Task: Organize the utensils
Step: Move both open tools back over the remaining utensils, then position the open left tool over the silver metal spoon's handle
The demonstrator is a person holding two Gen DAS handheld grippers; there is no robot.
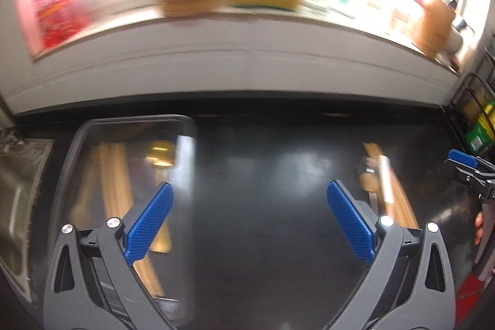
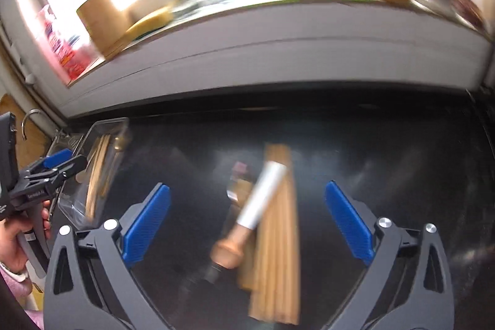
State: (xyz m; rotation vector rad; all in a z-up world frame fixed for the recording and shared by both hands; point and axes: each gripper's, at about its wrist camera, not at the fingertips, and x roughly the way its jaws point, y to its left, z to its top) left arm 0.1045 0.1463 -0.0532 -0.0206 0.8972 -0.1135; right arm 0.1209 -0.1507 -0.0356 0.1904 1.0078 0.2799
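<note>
Two handheld grippers work above a dark countertop (image 2: pixel 371 144) in a kitchen tidy-up. The right gripper (image 2: pixel 247 225), its blue pads spread wide with nothing between them, hangs over a bundle of wooden chopsticks (image 2: pixel 278 237) and a metal-handled utensil with a wooden knob (image 2: pixel 247 221) lying across them, near the counter's middle. That stance suggests it is lining up the next pick. Toward the counter's left edge, beside the sink, sits a clear plastic tray (image 1: pixel 92 132) already holding wooden utensils (both views are smeared, so finer detail is lost). The left gripper (image 1: pixel 247 225), jaws likewise released and empty, hovers just beside the tray, one pad over its right rim. The loose pieces on the counter apparently belong in that tray.
</note>
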